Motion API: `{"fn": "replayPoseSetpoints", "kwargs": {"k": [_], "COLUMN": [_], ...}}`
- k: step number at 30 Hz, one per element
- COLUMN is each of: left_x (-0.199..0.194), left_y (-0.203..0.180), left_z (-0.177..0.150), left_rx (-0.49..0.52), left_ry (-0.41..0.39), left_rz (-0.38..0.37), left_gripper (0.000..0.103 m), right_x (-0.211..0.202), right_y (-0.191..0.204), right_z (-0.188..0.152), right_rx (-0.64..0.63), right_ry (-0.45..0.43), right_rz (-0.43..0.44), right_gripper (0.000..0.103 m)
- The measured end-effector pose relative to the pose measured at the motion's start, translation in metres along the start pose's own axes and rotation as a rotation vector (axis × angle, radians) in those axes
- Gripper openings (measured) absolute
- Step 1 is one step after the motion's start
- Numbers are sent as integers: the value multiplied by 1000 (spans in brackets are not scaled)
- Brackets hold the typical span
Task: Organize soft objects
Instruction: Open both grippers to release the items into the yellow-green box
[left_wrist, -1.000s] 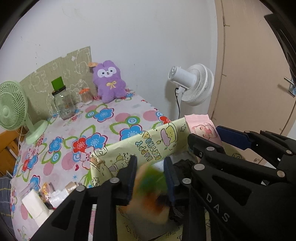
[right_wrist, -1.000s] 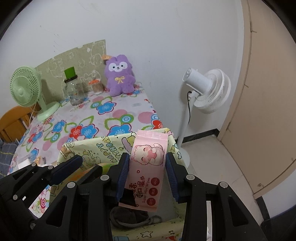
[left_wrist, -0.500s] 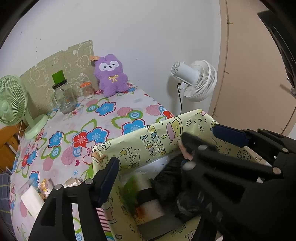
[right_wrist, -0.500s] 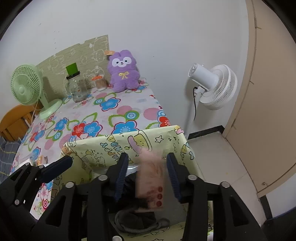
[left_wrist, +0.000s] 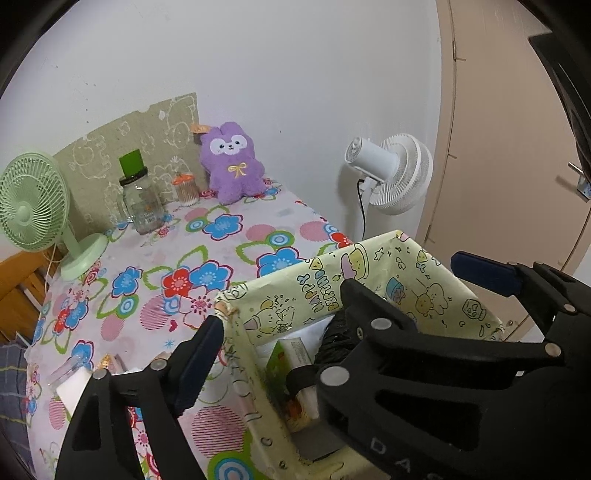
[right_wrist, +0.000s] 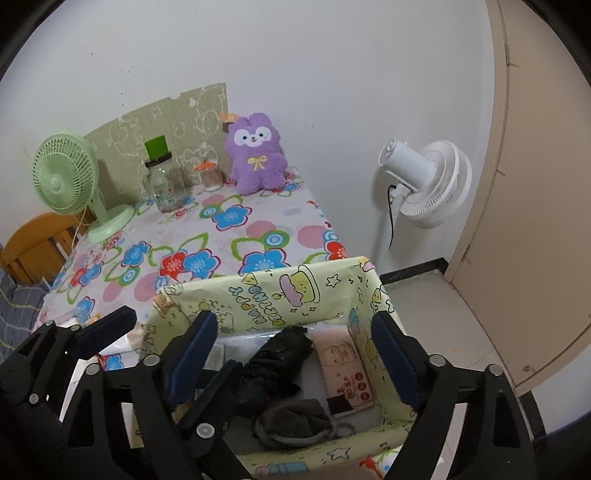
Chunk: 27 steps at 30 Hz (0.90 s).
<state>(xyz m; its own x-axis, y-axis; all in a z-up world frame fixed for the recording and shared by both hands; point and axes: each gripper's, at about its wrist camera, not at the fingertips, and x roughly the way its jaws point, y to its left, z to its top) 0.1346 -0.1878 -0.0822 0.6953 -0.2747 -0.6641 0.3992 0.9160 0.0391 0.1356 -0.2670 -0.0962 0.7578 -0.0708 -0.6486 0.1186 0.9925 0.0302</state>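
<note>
A yellow-green cartoon-print box (left_wrist: 325, 280) stands at the table's near right corner. My left gripper (left_wrist: 299, 332) hangs over its left part, jaws opening with nothing between them. Its right finger is hidden behind the right gripper. A green and orange pack (left_wrist: 284, 362) stands inside the box below it. My right gripper (right_wrist: 293, 325) hovers over the box (right_wrist: 258, 295), jaws also opening and empty. A pink wipes pack (right_wrist: 345, 369) lies flat inside at the right, beside black fabric (right_wrist: 277, 365) and a dark pouch (right_wrist: 295, 417). A purple plush (right_wrist: 256, 155) sits against the far wall.
On the flowered tablecloth (left_wrist: 207, 258) stand a green desk fan (left_wrist: 29, 210), a glass jar with a green lid (left_wrist: 138, 199) and a small swab jar (left_wrist: 186, 190). A white floor fan (right_wrist: 424, 184) and a beige door (right_wrist: 535, 184) are right of the table.
Both grippers have opened wide. The green and orange pack left the left gripper and the pink wipes pack left the right gripper; both now rest inside the box.
</note>
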Motion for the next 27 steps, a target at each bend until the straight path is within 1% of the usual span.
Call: {"fn": "replayPoseSetpoints", "kwargs": {"k": [2,7,10,17,27], "left_x": [-5,-17,-25,-39,-61], "left_y": [2,8,12,24,46], "left_z": [-1,-4,-6,-13,-21], "left_rx": [-2,-2,-4,-18,-42], "left_ry": [-7,-19,-27,-35,-57], "left_rz": [2,14,23,29,39], "left_gripper": [91,94,95,97,98], "right_x": [-5,-17,-23,-38,-59], "right_y": [4,14,19,33,59], "right_z": [0,-2,-3,-7,-9], "right_rx": [-3,-11,-8,-24,-49], "right_ry": [-8,-24,-33,-65,-110], "right_rz": [-2,-13,-20,-23,-18], "right_gripper": [90,93,96,99,99]}}
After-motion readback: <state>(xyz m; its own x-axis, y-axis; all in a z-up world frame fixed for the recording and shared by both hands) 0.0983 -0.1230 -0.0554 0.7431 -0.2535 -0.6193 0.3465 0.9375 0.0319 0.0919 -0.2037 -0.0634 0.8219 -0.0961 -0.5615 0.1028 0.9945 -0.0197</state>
